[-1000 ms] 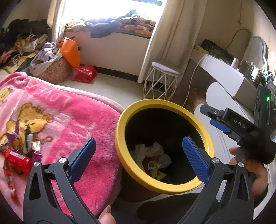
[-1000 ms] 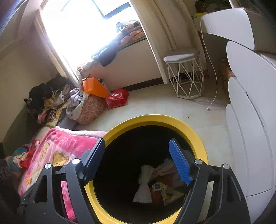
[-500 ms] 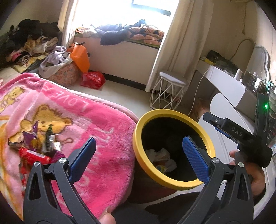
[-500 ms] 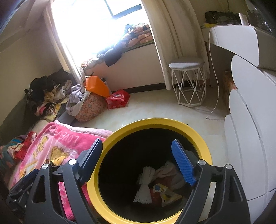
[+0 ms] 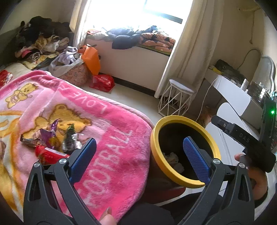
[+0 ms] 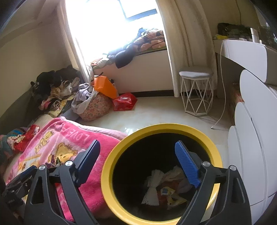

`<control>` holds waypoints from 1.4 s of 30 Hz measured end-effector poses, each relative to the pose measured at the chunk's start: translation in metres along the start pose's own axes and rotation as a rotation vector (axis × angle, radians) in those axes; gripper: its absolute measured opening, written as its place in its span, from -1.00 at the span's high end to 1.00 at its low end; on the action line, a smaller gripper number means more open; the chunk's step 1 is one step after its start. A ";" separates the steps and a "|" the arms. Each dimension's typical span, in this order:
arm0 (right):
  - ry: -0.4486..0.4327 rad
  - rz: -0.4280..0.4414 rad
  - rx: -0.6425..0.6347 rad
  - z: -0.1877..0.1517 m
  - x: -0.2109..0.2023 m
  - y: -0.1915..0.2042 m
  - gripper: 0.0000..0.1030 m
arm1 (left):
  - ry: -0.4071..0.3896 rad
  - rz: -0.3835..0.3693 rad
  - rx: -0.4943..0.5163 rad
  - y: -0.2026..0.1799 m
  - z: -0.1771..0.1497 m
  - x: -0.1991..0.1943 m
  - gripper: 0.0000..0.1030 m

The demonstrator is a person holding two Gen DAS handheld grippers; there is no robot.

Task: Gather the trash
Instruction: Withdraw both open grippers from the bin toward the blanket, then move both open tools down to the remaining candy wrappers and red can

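A pink blanket (image 5: 107, 138) reading "LOVE" and "FOOTBALL" carries wrappers (image 5: 52, 138) beside the yellow-rimmed bin (image 6: 110, 166) of trash, while the left gripper (image 5: 138, 155) and right gripper (image 6: 136, 161) both gape empty.

A: What is the room like?
B: Cream walls, pale glossy floor (image 6: 155, 110), and a bright window (image 5: 155, 8) with beige curtains (image 5: 187, 52).
A: Any furniture?
B: A white wire stool (image 6: 196, 93) beside a white desk (image 6: 245, 50).

yellow-rimmed black bin (image 6: 110, 166) | pink bear-print blanket (image 5: 110, 138) | red wrapper (image 5: 46, 153)
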State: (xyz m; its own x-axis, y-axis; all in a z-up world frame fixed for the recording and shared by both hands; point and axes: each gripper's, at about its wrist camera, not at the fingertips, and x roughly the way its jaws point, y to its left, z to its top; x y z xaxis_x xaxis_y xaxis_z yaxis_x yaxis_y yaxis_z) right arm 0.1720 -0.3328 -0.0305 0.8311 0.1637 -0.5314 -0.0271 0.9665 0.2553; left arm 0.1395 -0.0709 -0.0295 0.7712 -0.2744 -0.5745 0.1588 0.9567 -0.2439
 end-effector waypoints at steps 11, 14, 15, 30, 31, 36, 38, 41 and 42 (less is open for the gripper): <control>-0.002 0.040 -0.076 -0.005 -0.003 0.035 -0.71 | -0.019 0.063 -0.027 0.036 -0.003 -0.023 -0.79; -0.003 0.050 -0.095 -0.007 -0.003 0.045 -0.72 | -0.028 0.083 -0.035 0.048 -0.002 -0.030 -0.79; -0.003 0.056 -0.101 -0.007 -0.003 0.049 -0.72 | -0.030 0.087 -0.037 0.050 -0.001 -0.031 -0.79; 0.007 0.130 -0.197 -0.020 -0.005 0.097 -0.76 | -0.053 0.151 -0.080 0.087 -0.001 -0.050 -0.79; 0.009 0.136 -0.206 -0.022 -0.004 0.101 -0.76 | -0.055 0.155 -0.081 0.089 -0.001 -0.051 -0.79; 0.020 0.163 -0.237 -0.028 -0.004 0.120 -0.76 | -0.059 0.175 -0.085 0.100 -0.001 -0.056 -0.79; 0.023 0.176 -0.258 -0.032 -0.003 0.128 -0.76 | -0.059 0.183 -0.085 0.103 -0.002 -0.058 -0.79; 0.033 0.191 -0.284 -0.037 -0.003 0.139 -0.76 | -0.058 0.191 -0.084 0.107 -0.003 -0.060 -0.79; 0.034 0.195 -0.290 -0.039 -0.002 0.141 -0.76 | -0.058 0.193 -0.084 0.108 -0.003 -0.061 -0.79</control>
State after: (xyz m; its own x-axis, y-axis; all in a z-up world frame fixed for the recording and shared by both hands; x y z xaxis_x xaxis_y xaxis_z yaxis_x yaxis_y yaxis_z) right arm 0.1446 -0.1887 -0.0247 0.7758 0.3523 -0.5235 -0.3442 0.9316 0.1168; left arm 0.1079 0.0491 -0.0237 0.8168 -0.0786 -0.5716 -0.0453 0.9789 -0.1992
